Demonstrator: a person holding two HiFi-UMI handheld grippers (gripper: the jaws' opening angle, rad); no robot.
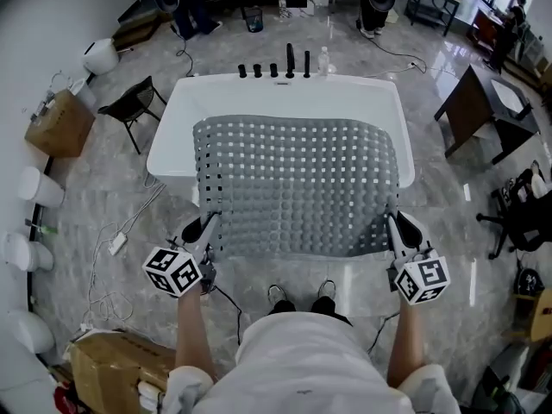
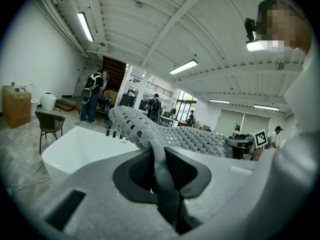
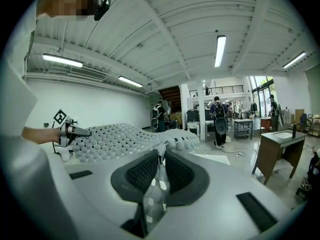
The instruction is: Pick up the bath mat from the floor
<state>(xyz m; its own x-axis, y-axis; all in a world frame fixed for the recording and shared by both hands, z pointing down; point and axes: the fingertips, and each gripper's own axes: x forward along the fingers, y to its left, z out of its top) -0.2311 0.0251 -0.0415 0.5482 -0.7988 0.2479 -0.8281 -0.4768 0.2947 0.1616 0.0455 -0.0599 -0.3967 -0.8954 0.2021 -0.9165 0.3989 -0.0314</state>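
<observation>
The mat (image 1: 297, 188) spread before the tub (image 1: 172, 136), left gripper (image 1: 210, 223) at its near left corner, right gripper (image 1: 393, 222) at its near right.

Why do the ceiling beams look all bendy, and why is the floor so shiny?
Left gripper view and right gripper view: the wide-angle lens bends the ceiling beams and leaves dark rounded corners. Head view: the polished floor mirrors bright light as glare near the top right, and the bathtub rim bows a little; the bath mat looks sharp.
</observation>
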